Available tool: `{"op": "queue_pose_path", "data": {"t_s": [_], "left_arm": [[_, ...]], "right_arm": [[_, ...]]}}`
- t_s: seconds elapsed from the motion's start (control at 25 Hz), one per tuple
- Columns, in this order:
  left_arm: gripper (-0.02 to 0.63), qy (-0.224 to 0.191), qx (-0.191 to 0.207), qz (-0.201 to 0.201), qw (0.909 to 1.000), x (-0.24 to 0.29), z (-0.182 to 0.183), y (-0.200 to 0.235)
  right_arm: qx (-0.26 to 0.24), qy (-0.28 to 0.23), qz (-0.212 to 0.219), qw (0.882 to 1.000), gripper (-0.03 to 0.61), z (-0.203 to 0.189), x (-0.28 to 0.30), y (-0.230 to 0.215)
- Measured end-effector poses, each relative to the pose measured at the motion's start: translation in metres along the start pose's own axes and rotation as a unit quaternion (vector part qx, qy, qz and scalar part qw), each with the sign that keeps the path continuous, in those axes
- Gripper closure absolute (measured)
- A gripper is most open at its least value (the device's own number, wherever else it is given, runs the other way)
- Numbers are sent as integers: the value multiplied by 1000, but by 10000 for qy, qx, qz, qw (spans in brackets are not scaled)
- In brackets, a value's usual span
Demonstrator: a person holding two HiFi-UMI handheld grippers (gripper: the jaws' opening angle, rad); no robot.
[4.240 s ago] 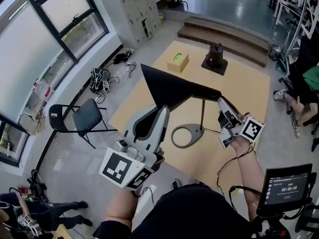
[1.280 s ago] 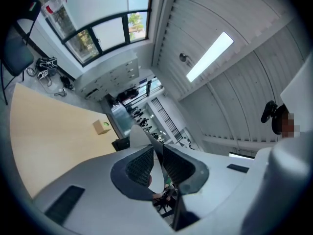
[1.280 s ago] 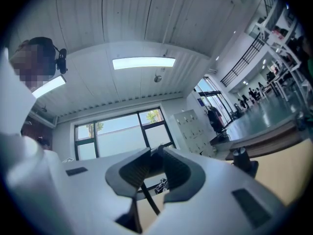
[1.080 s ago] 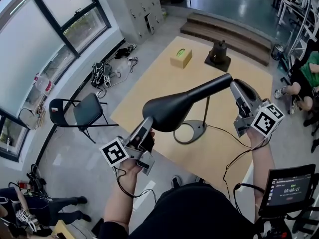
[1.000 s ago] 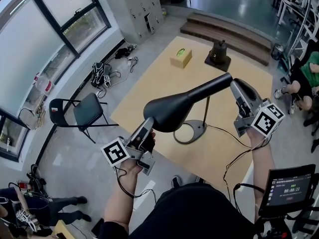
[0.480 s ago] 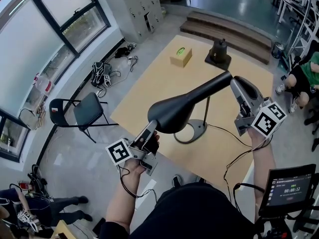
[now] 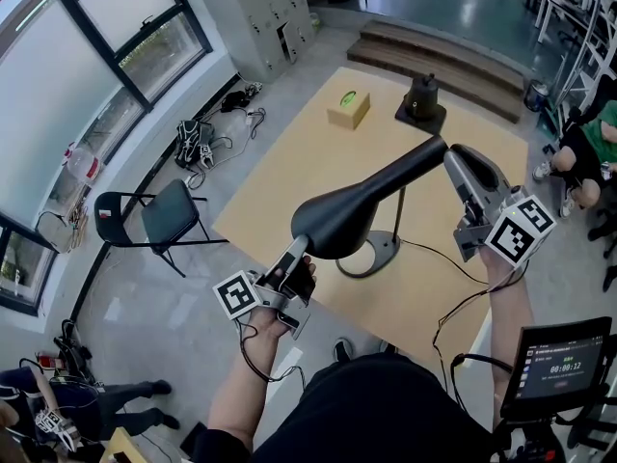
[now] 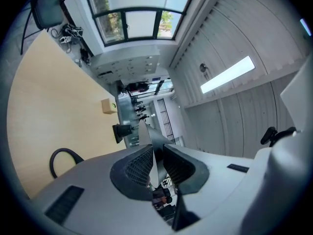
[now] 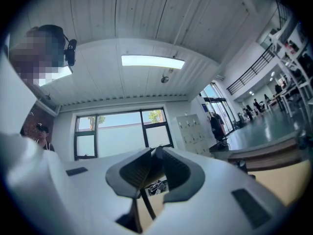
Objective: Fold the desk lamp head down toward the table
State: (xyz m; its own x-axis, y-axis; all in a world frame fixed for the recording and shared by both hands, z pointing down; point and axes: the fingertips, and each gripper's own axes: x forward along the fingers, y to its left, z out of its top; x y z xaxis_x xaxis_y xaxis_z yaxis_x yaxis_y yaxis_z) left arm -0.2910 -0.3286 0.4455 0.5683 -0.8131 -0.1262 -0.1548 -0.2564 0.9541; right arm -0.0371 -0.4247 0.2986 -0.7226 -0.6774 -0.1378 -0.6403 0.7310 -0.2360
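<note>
Wooden bench (image 7: 289, 172) carries the desk lamp base (image 7: 371, 257). Left claw (image 7: 294, 257) is clamped on the rim of the lamp head (image 7: 337, 222), which is tilted above the bench's near edge. Right claw (image 7: 449, 158) grips the lamp neck (image 7: 405, 169).

We get a bright, daylit room: light floods through the tall windows (image 7: 77, 85) at the head view's left, washed nearly white. It lies soft and even over the counter (image 7: 289, 167) and leaves a dull sheen on the black lamp head (image 7: 337, 222). Both gripper views bow strongly and darken to black corners; a ceiling strip light (image 9: 152, 61) glares white in each.
</note>
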Motion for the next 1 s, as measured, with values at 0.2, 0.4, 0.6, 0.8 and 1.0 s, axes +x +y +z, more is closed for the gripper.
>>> {"op": "queue_pose_path", "data": {"t_s": [0.2,0.4,0.6,0.8,1.0], "left_arm": [[551,-14,-167,-98,9998,2,-6,9],[552,0,-247,-213,9995,4,-9,15],[551,18,-342,-303,9990,7,-13,22],[551,27,-421,-375,9984,9,-17,27],[551,45,-473,-414,9980,11,-19,33]], "right_arm": [[-40,-13,7,10000,500,2,0,1],[-140,9,3,9999,505,4,1,3],[-211,26,-3,9998,506,4,2,4],[-277,52,-16,9996,506,5,3,5],[-346,76,-27,9994,506,5,3,5]]}}
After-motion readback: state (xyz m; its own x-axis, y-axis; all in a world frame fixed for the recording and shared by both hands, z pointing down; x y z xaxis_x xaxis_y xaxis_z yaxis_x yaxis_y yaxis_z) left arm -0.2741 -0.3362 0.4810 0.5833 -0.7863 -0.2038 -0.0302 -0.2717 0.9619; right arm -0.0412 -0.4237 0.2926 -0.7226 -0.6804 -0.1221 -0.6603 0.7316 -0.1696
